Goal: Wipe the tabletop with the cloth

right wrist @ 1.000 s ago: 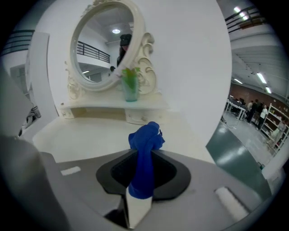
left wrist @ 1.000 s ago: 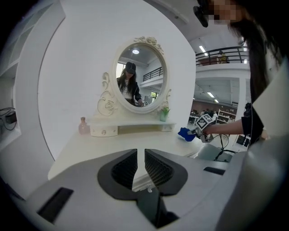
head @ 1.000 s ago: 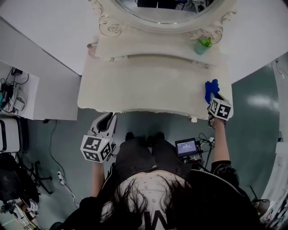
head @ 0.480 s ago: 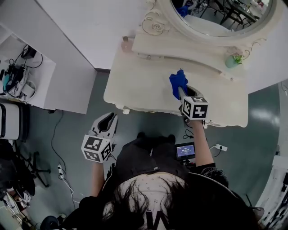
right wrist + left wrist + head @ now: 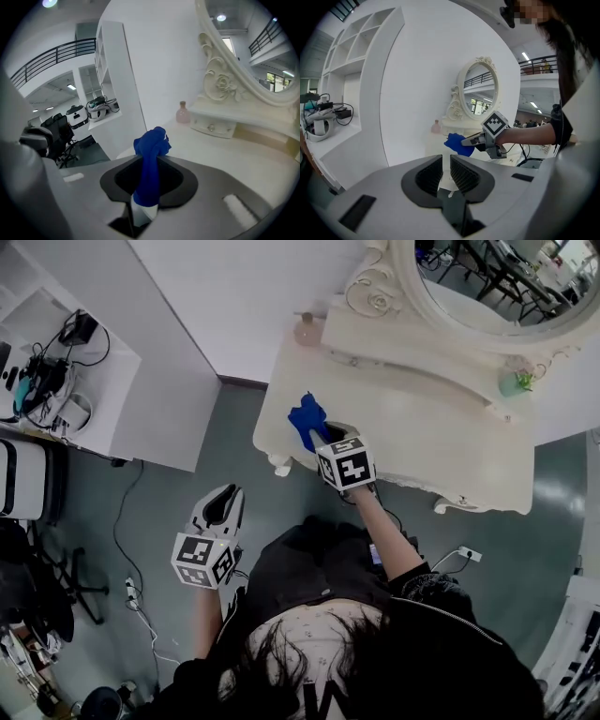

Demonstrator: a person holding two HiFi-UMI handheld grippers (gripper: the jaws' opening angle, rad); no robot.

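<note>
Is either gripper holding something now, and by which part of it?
The right gripper clamps the blue cloth by one end; its bunched end sticks out past the jaws. The left gripper holds nothing.

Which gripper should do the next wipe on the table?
The right gripper. It grips the blue cloth over the tabletop, while the left gripper is empty and held down off the table.
</note>
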